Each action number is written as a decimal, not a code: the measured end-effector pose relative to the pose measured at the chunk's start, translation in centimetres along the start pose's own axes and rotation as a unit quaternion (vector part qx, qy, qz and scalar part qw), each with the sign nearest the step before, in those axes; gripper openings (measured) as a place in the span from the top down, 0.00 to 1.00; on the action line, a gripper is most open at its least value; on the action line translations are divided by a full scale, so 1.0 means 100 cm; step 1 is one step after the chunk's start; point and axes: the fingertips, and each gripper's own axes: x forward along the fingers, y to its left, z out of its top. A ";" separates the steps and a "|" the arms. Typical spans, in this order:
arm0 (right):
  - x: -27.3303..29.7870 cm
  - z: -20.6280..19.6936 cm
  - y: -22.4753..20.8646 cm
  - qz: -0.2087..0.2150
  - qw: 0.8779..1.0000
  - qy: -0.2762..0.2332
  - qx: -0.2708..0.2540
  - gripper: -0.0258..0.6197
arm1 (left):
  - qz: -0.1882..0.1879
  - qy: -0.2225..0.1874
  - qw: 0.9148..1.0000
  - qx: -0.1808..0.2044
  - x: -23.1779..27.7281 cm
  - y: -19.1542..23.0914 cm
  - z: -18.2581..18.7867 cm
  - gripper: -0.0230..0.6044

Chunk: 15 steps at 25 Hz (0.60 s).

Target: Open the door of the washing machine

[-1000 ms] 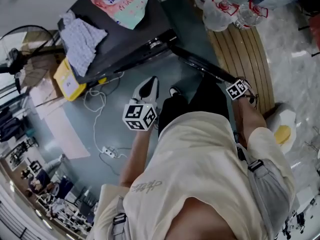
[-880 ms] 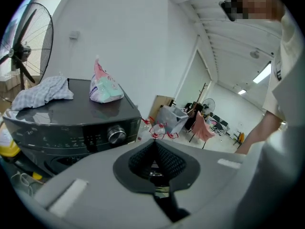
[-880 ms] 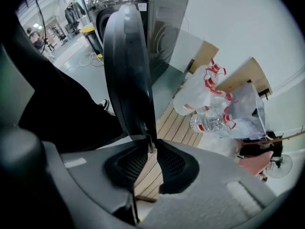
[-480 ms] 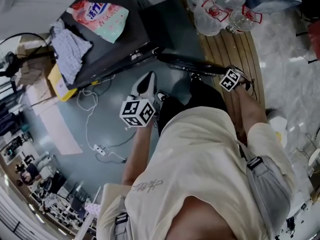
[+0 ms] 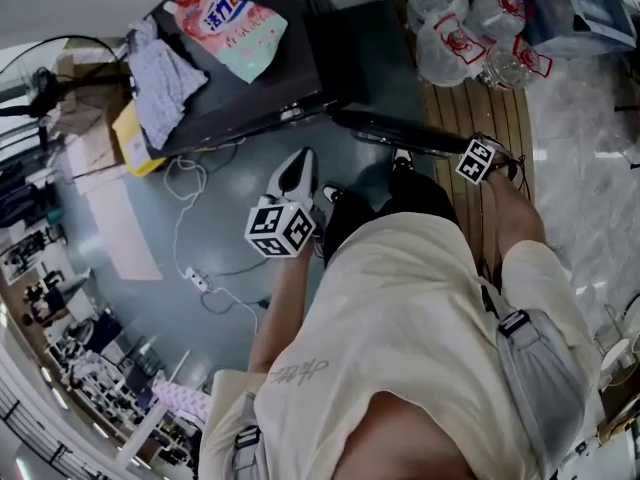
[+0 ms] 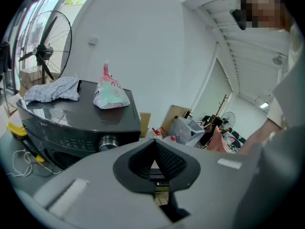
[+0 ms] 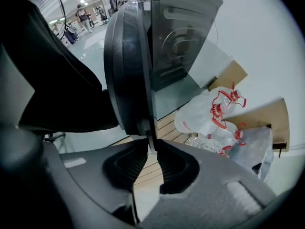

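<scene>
**Door-opening, late stage.** We take the washing machine (image 5: 250, 88) as our landmark. A cloth (image 5: 165, 68) and a detergent bag (image 5: 235, 18) lie on its top.

**Door.** The door (image 5: 400, 133) hangs from one end of the machine's front. It stands swung well out from that front, and the right gripper view shows the drum opening (image 7: 176, 42) uncovered behind it. Compared with a second ago, we read the door as making a wider angle with the front.

**Right gripper.** The right gripper (image 5: 460, 154) has travelled with the door's free edge, away from the machine. Its pads pinch a thin lip on the door's rim. The jaws have just been opening a little, but the lip is between them and the pads touch it on both sides.

**Left gripper.** The left gripper (image 5: 300, 163) hangs in front of the machine, well apart from the door. Its jaws are closed together with nothing between them.

**Reading.** We judge the task almost complete, since the door is already clear of the front. The easing grip suggests the pull may be ending. What remains is to release the lip and draw the right gripper away without nudging the door back towards the machine.
</scene>
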 end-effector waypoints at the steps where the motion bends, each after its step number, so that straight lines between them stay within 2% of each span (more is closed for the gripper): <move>1: 0.001 0.000 0.005 0.009 1.000 0.000 -0.007 0.86 | 0.004 -0.002 1.000 -0.002 0.000 0.001 0.001 0.93; 5: 0.000 -0.001 0.018 0.027 1.000 -0.011 -0.008 0.86 | 0.014 -0.005 1.000 -0.011 0.003 0.001 0.005 0.93; 10: 0.001 -0.001 0.023 0.024 0.999 -0.017 0.026 0.85 | 0.018 0.004 1.000 -0.020 0.002 -0.003 -0.004 0.93; 15: 0.005 -0.002 0.020 0.016 0.999 -0.002 0.035 0.84 | 0.027 0.010 0.999 -0.024 -0.009 -0.006 -0.010 0.93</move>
